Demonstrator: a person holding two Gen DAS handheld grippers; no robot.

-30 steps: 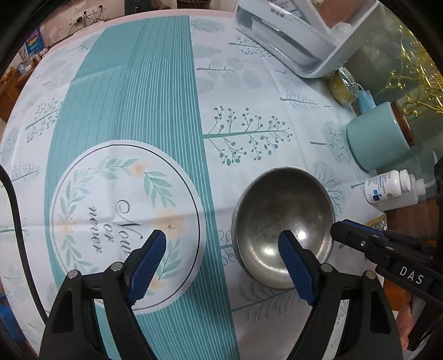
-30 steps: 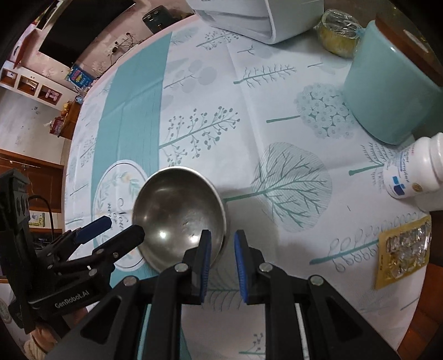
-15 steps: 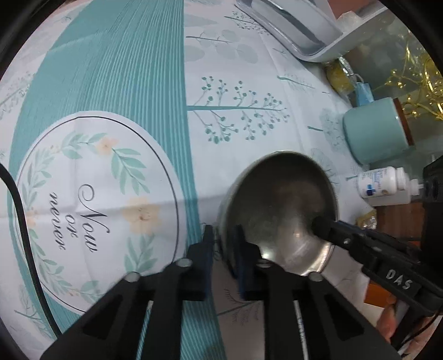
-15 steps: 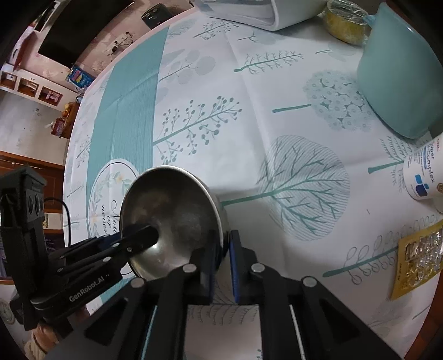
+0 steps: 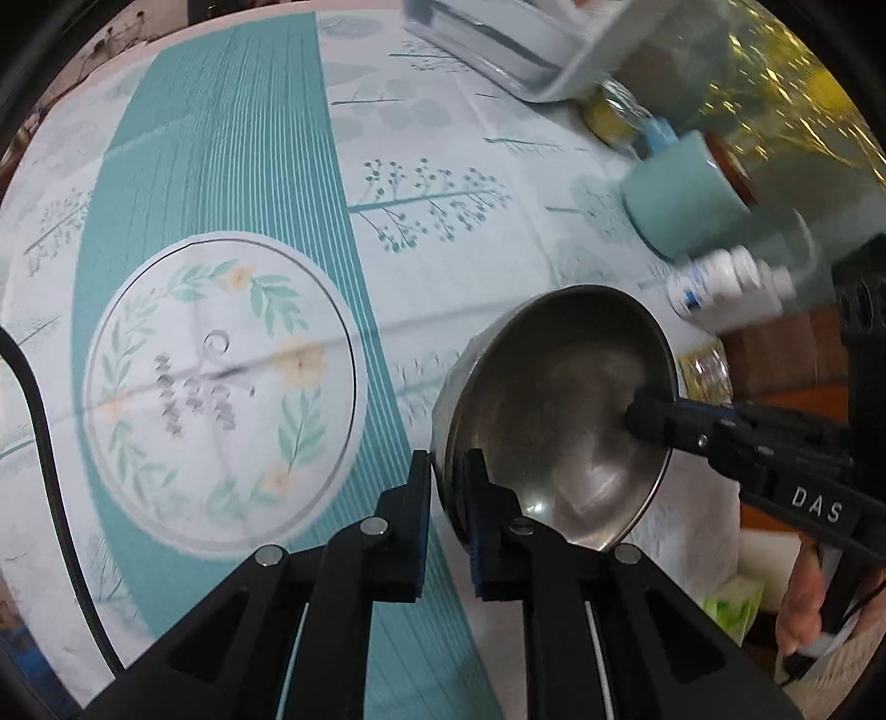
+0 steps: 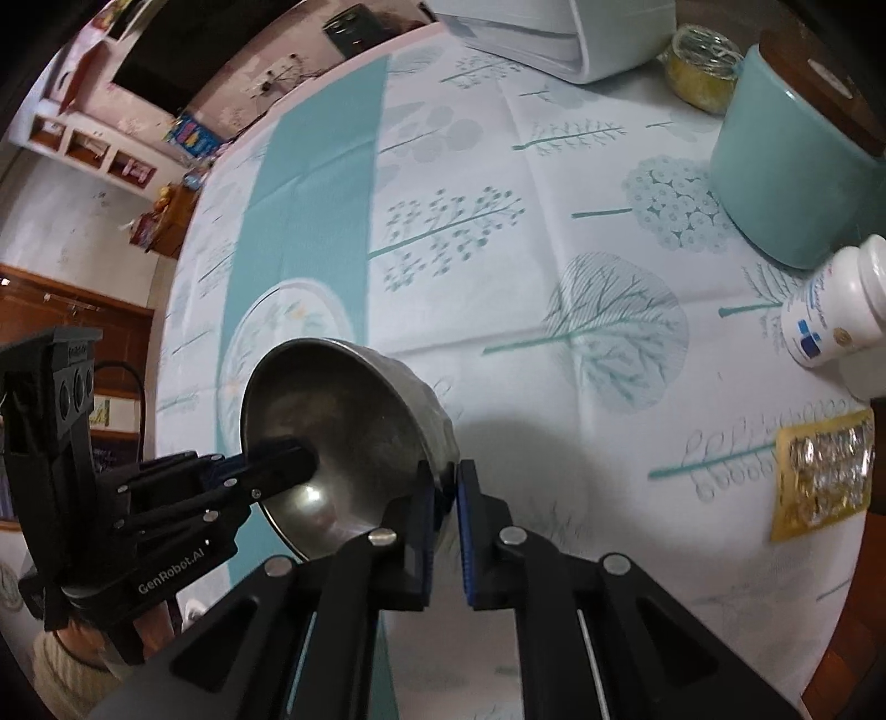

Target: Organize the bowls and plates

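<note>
Bowl point(image 5: 554, 404) tilted, rim clamped by left gripper point(image 5: 447, 487), right gripper point(image 6: 441, 498).

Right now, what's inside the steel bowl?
The steel bowl holds no food or dishes, just bare metal. One finger of each gripper, left gripper and right gripper, reaches inside over the rim. The fingers hide small patches of the wall.

To our left the tablecloth point(image 5: 232, 183) lies bare and open. On our right a teal canister point(image 6: 797, 183), a pill bottle point(image 6: 836, 310) and a blister pack point(image 6: 819, 476) crowd the edge; a white rack point(image 6: 559, 27) blocks the far side.
</note>
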